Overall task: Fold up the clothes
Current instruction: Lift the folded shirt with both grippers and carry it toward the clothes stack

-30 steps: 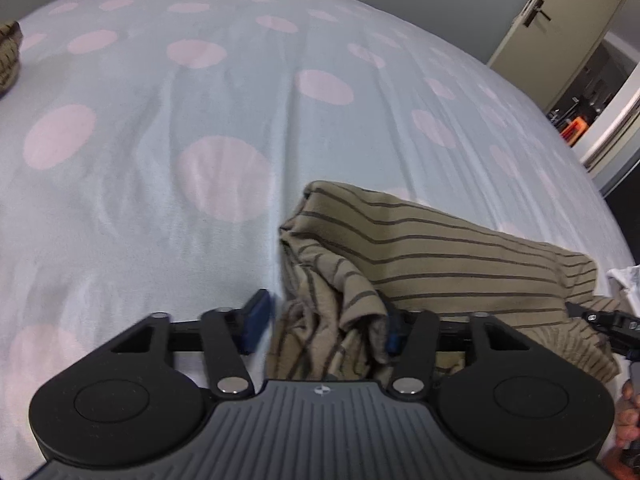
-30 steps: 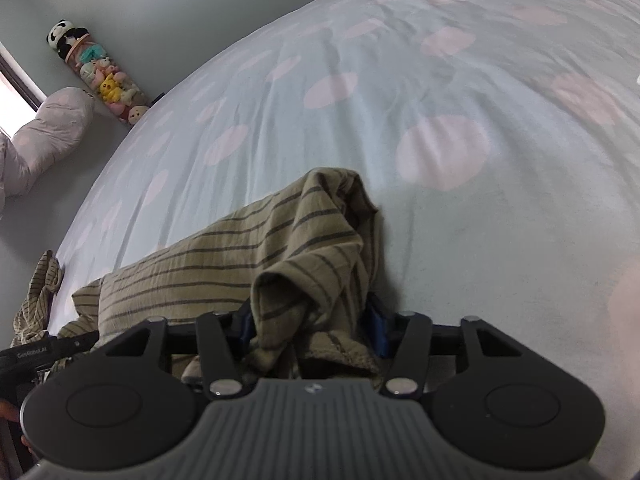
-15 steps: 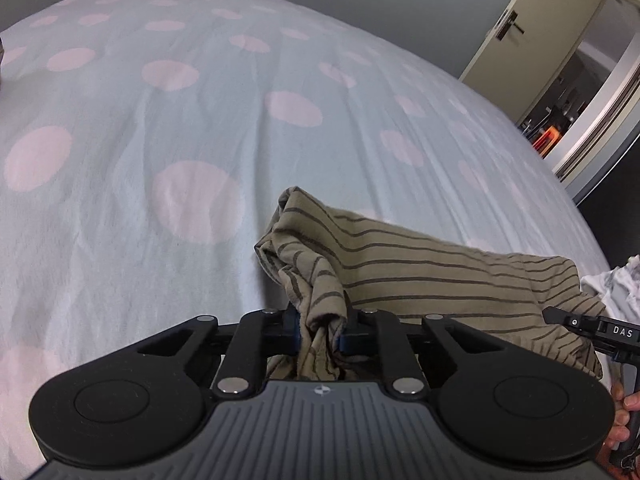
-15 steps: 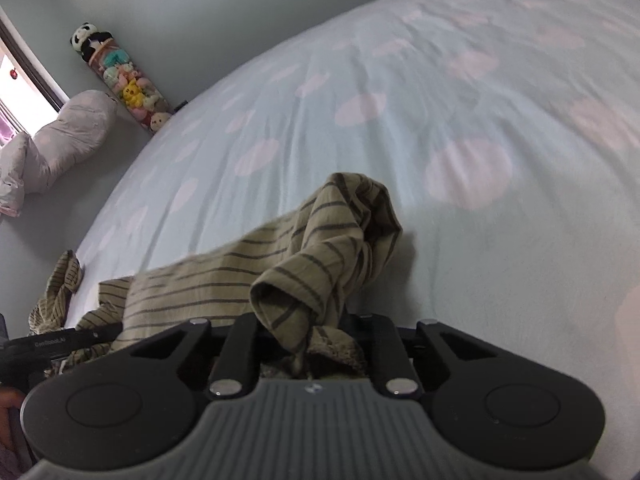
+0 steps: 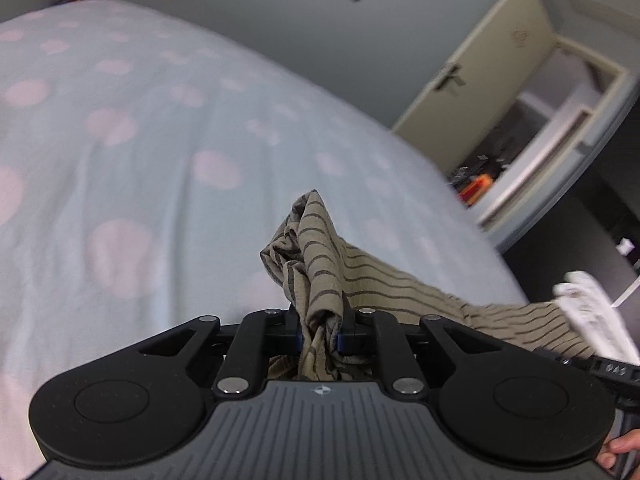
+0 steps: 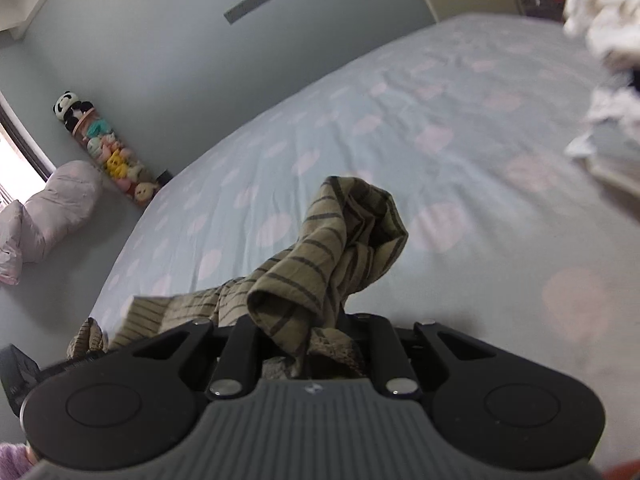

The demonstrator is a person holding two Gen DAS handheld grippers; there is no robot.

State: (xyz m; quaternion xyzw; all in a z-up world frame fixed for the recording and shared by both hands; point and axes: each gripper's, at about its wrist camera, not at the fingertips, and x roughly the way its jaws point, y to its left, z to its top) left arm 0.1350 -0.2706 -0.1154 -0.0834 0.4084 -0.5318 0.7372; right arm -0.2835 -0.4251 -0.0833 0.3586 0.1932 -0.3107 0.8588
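The olive striped garment (image 5: 320, 248) is hanging above the dotted bedsheet (image 5: 120, 152), stretching between the two tools. The left gripper (image 5: 319, 338) is pointing slightly downward, clenching a bunched corner of it; the right gripper (image 6: 306, 344) is tilting likewise, pinching the other bunched end (image 6: 320, 248). Fingers (image 5: 618, 450) are showing at the lower right of the left view. Lettering on the neighbouring tool is too blurred to read.

A pale blue bedsheet (image 5: 168, 168) with pink dots covers the bed. A cream door (image 5: 476, 80) stands open, and a tube of plush toys (image 6: 108, 152) leans against the wall.
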